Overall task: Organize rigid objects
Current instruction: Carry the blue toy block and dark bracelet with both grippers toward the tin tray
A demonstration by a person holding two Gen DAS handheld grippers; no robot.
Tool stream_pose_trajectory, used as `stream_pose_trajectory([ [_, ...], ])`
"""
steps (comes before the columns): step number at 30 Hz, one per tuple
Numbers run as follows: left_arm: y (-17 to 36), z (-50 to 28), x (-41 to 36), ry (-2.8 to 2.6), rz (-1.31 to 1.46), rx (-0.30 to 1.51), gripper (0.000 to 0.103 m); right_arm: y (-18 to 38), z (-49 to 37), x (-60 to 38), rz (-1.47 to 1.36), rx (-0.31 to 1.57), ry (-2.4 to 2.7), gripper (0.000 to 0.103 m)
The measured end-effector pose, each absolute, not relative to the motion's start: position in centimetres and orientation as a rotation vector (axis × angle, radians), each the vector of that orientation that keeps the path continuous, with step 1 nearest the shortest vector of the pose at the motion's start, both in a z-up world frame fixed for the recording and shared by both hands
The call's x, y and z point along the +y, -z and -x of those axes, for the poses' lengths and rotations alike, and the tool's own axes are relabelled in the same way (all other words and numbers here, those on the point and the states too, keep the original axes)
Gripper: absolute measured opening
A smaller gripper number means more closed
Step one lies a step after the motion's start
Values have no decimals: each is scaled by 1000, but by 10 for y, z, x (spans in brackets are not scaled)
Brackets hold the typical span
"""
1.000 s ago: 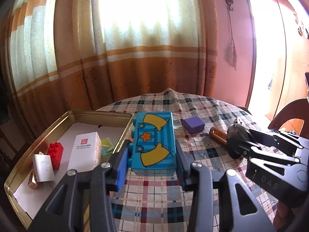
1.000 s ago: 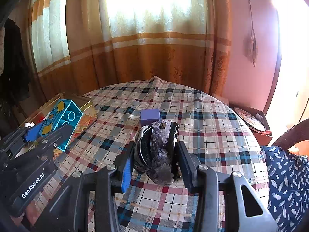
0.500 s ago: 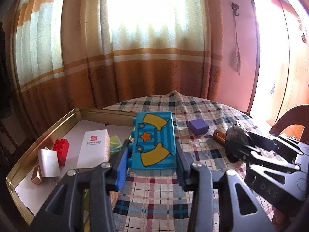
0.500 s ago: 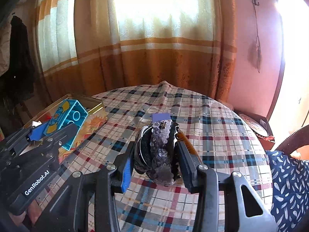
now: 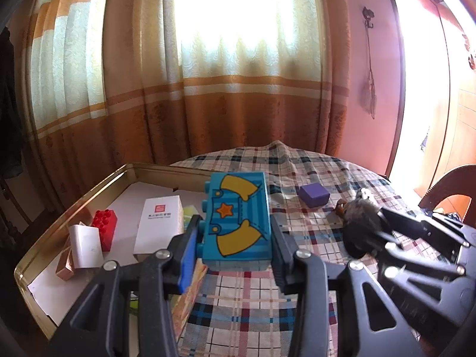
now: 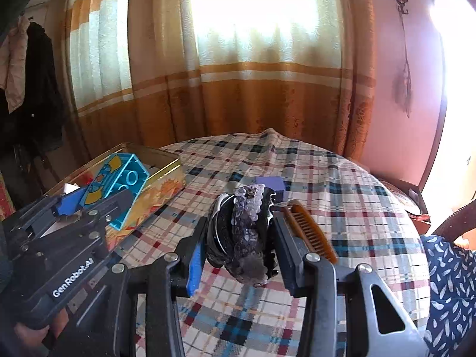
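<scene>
Sunlit orange-banded curtains [image 5: 238,89], pink wall [image 5: 372,134], round table with plaid cloth [image 6: 327,184]

"GenRobot.AI" on left gripper [image 6: 98,208] body

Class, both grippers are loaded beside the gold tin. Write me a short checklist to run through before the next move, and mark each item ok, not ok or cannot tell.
1. Left gripper clamps the blue brick: ok.
2. Right gripper clamps the sequined hair clip: ok.
3. Bare floor in the gold tin for the brick: ok.
4. Brick already over the tin: cannot tell.
5. Grippers apart from each other: ok.
6. Purple block and brown comb cleared off the cloth: not ok.
</scene>
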State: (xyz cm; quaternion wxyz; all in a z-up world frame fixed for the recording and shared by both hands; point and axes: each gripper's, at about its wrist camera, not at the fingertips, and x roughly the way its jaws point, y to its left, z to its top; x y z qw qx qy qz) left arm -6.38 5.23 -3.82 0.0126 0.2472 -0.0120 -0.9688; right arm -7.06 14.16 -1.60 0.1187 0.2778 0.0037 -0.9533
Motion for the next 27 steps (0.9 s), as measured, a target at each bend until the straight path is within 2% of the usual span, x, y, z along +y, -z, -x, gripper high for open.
stream_pose_trajectory([
  [27, 38, 52, 37, 2996, -733, 5, 41, 11, 58, 123, -736, 102, 2795, 45],
])
